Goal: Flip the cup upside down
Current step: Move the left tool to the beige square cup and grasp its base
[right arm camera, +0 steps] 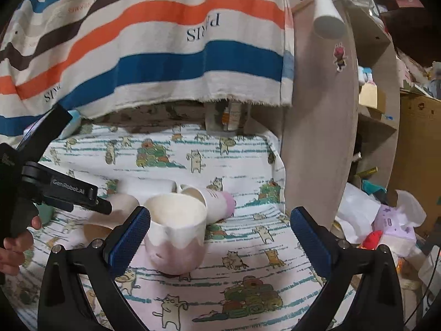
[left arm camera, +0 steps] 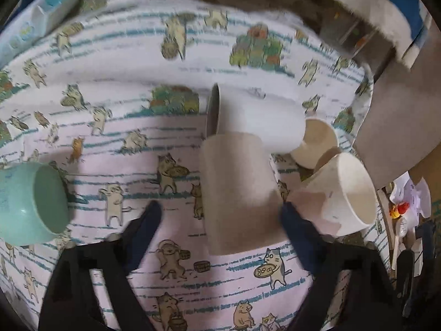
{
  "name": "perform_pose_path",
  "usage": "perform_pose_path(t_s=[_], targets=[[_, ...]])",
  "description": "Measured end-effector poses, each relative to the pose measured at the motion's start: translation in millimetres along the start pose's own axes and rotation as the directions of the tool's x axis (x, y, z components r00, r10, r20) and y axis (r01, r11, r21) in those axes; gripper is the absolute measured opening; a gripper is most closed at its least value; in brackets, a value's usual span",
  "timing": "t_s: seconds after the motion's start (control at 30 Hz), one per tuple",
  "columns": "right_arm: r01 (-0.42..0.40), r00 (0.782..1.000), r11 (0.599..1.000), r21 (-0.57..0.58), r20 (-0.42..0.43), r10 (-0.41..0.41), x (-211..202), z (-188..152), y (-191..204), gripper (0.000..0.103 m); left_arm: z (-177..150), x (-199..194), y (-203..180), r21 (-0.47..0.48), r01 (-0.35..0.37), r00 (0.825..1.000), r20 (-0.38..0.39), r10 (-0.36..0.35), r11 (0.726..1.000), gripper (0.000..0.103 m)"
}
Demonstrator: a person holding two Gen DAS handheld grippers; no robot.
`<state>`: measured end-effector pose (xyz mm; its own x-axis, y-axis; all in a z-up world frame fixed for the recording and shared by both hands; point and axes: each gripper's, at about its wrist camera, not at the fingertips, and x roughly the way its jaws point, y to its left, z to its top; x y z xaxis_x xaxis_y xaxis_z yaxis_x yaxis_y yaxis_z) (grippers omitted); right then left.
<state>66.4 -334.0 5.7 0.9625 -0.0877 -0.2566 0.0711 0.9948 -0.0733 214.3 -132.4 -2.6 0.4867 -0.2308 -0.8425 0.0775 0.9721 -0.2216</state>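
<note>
Several cups sit on the cat-print cloth point(left arm camera: 110, 88). In the left wrist view a beige paper cup point(left arm camera: 237, 190) stands between my left gripper's point(left arm camera: 220, 209) open fingers, its closed end facing the camera. A white mug point(left arm camera: 256, 115) lies on its side behind it. A white-and-pink cup point(left arm camera: 339, 195) stands upright at the right, beside a second one point(left arm camera: 317, 143). A mint green cup point(left arm camera: 30, 204) sits at the left. In the right wrist view my right gripper point(right arm camera: 220, 229) is open, its left finger beside the upright white-and-pink cup point(right arm camera: 176, 231).
A striped cloth point(right arm camera: 151, 44) hangs over the back of the table. A wooden shelf panel point(right arm camera: 317, 138) stands at the right, with clutter point(right arm camera: 386, 226) beyond it. A light blue box point(left arm camera: 41, 16) lies at the far left. The left gripper's body point(right arm camera: 66, 190) reaches in from the left.
</note>
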Motion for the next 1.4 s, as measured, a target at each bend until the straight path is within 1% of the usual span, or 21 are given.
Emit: perform_pose_path(t_s=[0.07,0.17,0.2,0.3,0.4,0.47,0.5,0.53,0.6,0.63,0.7,0.73,0.83,0.9,0.97,1.1,1.2,1.3,1.33,1.37,1.4], targets=[[0.01,1.0,1.0,-0.001,0.013,-0.01,-2,-1,-1,0.102,2,2,-2,0.0,0.026,1.0,-0.009,-0.026,1.0,0.075],[0.02,1.0,1.0,0.003,0.014,-0.02,-2,-2,-2,0.102,6,4,-9,-0.009,0.05,0.999,-0.005,-0.05,0.999,0.075],[0.018,1.0,1.0,0.007,0.012,-0.018,-3,-2,-3,0.102,7,7,-13,0.0,0.044,0.999,-0.017,-0.044,0.999,0.076],[0.019,1.0,1.0,0.018,0.019,-0.02,-5,-1,-5,0.102,10,22,-27,0.033,-0.018,0.999,-0.046,0.02,0.999,0.076],[0.02,0.999,1.0,0.007,0.034,-0.02,-8,-3,-4,0.102,11,40,-31,0.039,-0.113,0.988,-0.104,0.117,0.993,0.075],[0.025,0.999,1.0,-0.015,0.049,-0.025,-12,-4,0,0.102,12,48,-24,0.0,-0.129,0.984,-0.128,0.128,0.992,0.075],[0.032,0.998,0.999,-0.037,0.057,-0.03,-13,-5,4,0.102,12,50,-21,-0.023,-0.111,0.984,-0.141,0.107,0.994,0.07],[0.035,0.998,0.998,-0.053,0.061,-0.032,-14,-5,7,0.102,12,51,-18,-0.042,-0.088,0.986,-0.147,0.081,0.995,0.069],[0.036,0.998,0.996,-0.081,0.063,-0.031,-14,-7,13,0.102,8,40,-17,-0.041,-0.067,0.992,-0.108,0.062,0.997,0.068],[0.036,0.998,0.995,-0.09,0.063,-0.03,-14,-7,15,0.102,4,28,-20,-0.011,-0.068,0.996,-0.062,0.067,0.998,0.067],[0.035,0.998,0.994,-0.101,0.062,-0.029,-14,-8,17,0.102,-3,4,-25,0.028,-0.082,0.996,0.019,0.082,0.996,0.067],[0.033,0.998,0.994,-0.102,0.062,-0.026,-15,-8,17,0.102,-6,-7,-26,0.034,-0.081,0.996,0.043,0.079,0.996,0.067],[0.026,0.998,0.995,-0.096,0.064,-0.02,-15,-8,17,0.102,-13,-37,-23,0.051,-0.049,0.995,0.085,0.045,0.998,0.067],[0.022,0.997,0.996,-0.09,0.071,-0.016,-16,-8,16,0.103,-17,-51,-25,0.054,-0.05,0.992,0.119,0.044,0.997,0.067],[0.011,0.997,0.997,-0.082,0.078,-0.004,-19,-8,15,0.102,-26,-69,-22,0.07,-0.067,0.985,0.165,0.054,0.995,0.067],[-0.007,0.995,0.998,-0.059,0.098,0.013,-30,-9,13,0.102,-52,-96,-12,0.09,-0.106,0.964,0.254,0.08,0.99,0.067],[-0.042,0.994,0.998,-0.041,0.1,0.046,-39,-8,15,0.102,-74,-111,7,0.039,-0.107,0.946,0.312,0.09,0.993,0.067],[-0.093,0.99,0.995,-0.035,0.105,0.096,-50,-6,25,0.102,-91,-117,17,0.029,-0.164,0.921,0.362,0.143,0.986,0.067],[-0.106,0.988,0.994,-0.037,0.111,0.109,-54,-6,28,0.102,-97,-117,20,0.029,-0.181,0.917,0.367,0.158,0.983,0.067],[-0.12,0.985,0.992,-0.039,0.12,0.124,-60,-6,33,0.103,-102,-115,25,0.024,-0.184,0.918,0.36,0.163,0.983,0.067],[-0.129,0.983,0.991,-0.04,0.126,0.133,-63,-6,37,0.102,-107,-112,30,0.016,-0.174,0.925,0.346,0.158,0.985,0.067]])
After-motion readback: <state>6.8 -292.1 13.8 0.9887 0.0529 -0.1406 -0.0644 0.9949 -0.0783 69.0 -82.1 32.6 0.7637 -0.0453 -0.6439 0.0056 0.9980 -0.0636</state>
